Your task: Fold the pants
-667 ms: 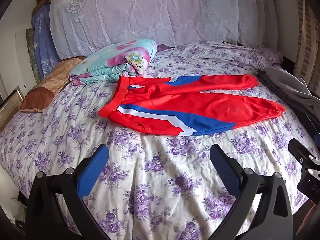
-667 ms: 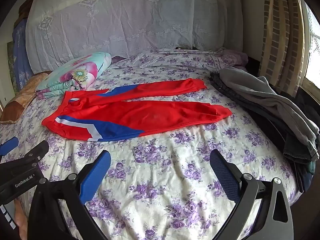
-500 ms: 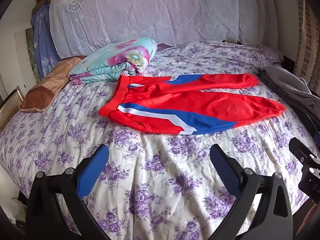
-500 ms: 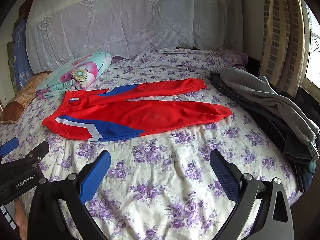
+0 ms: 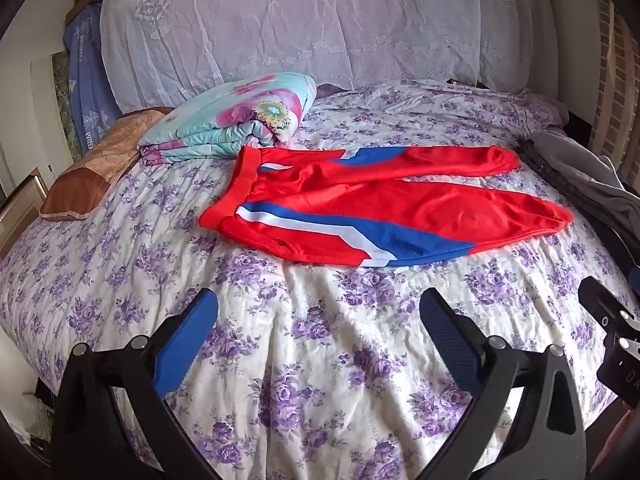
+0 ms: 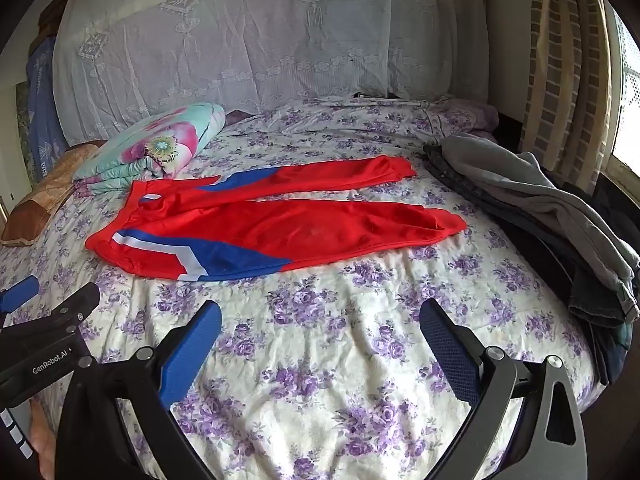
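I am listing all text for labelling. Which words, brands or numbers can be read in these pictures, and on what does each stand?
"GenRobot.AI": white print on the black body of the left gripper, in the right wrist view.
White letters on the blue cloth at the far left: too blurred to read.
Red pants: no text visible.

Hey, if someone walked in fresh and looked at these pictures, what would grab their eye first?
The red pants with blue and white stripes, spread flat mid-bed with waistband to the left, stand out against the purple-flowered bedsheet. Next, a folded floral quilt sits just behind the waistband, and grey clothes pile along the bed's right edge. Both the left gripper and right gripper hover open near the bed's front.
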